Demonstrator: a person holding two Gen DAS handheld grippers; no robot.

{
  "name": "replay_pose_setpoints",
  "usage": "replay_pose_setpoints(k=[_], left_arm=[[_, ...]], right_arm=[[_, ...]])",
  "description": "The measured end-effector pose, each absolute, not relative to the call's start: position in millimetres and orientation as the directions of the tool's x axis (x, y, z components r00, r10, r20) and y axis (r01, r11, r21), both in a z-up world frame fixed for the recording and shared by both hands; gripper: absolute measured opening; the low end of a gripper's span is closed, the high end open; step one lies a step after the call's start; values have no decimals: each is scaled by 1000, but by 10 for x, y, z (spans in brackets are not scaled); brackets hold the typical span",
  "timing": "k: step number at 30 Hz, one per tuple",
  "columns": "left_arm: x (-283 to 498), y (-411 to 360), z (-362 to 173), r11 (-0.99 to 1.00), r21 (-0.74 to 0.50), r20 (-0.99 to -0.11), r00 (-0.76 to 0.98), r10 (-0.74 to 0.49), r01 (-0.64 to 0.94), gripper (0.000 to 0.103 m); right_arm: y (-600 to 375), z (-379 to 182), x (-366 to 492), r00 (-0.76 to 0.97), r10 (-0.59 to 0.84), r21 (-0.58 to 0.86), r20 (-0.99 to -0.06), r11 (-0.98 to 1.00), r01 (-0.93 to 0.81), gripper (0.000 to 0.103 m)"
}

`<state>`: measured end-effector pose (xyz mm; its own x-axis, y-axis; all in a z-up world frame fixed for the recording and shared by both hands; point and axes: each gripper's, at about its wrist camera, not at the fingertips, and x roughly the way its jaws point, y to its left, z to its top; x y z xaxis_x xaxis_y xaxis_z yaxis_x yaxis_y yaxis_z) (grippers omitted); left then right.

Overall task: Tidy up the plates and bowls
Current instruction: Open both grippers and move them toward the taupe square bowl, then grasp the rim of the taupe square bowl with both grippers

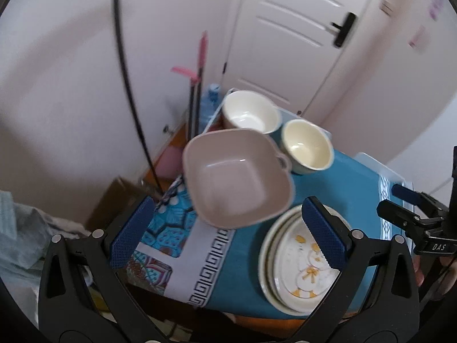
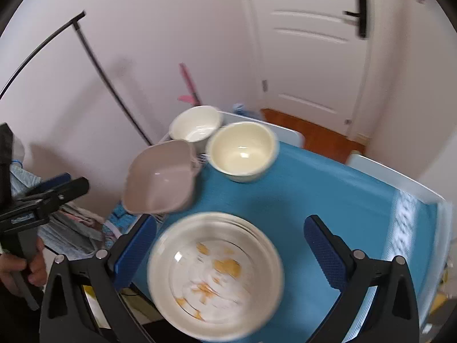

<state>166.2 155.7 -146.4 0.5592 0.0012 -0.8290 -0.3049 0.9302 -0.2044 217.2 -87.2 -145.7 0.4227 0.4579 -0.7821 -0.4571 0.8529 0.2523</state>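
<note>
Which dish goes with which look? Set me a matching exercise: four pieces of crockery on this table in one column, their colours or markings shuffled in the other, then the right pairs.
Things
1. square bowl
2. plate stack
3. farthest round bowl
4. nearer round bowl

Looks
A. yellow pattern on the top face
B. pinkish inside, small handle on one side
C. cream-yellow inside
D. white inside

Pairs: 1-B, 2-A, 3-D, 4-C
</note>
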Motion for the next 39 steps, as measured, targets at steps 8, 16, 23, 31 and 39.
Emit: replay_pose_setpoints(k=[8, 16, 23, 31, 39], left_arm=[[1992, 1896, -2186, 898, -251, -891, 448, -69, -362, 84], [2306, 1856, -2654, 914, -233, -929, 353, -108, -331, 43], [2432, 1850, -2746, 927, -205, -936, 339, -92, -315, 15], [2362, 1757, -2467, 949, -150, -926, 375, -38, -276, 15], [2098, 1303, -1774, 971, -126, -875, 484, -13, -202, 15]], right_arm=[[-66, -2003, 2750, 237, 495, 341, -836, 807, -482, 90], [400, -2520, 3002, 107, 455, 352, -884, 798, -489, 37], [485, -2608, 3017, 115, 439, 336, -891, 808, -484, 12], [408, -2481, 2861, 159, 465, 347, -871, 811, -470, 11], [-44, -1995, 2484, 245, 530, 385, -812, 801, -458, 11]])
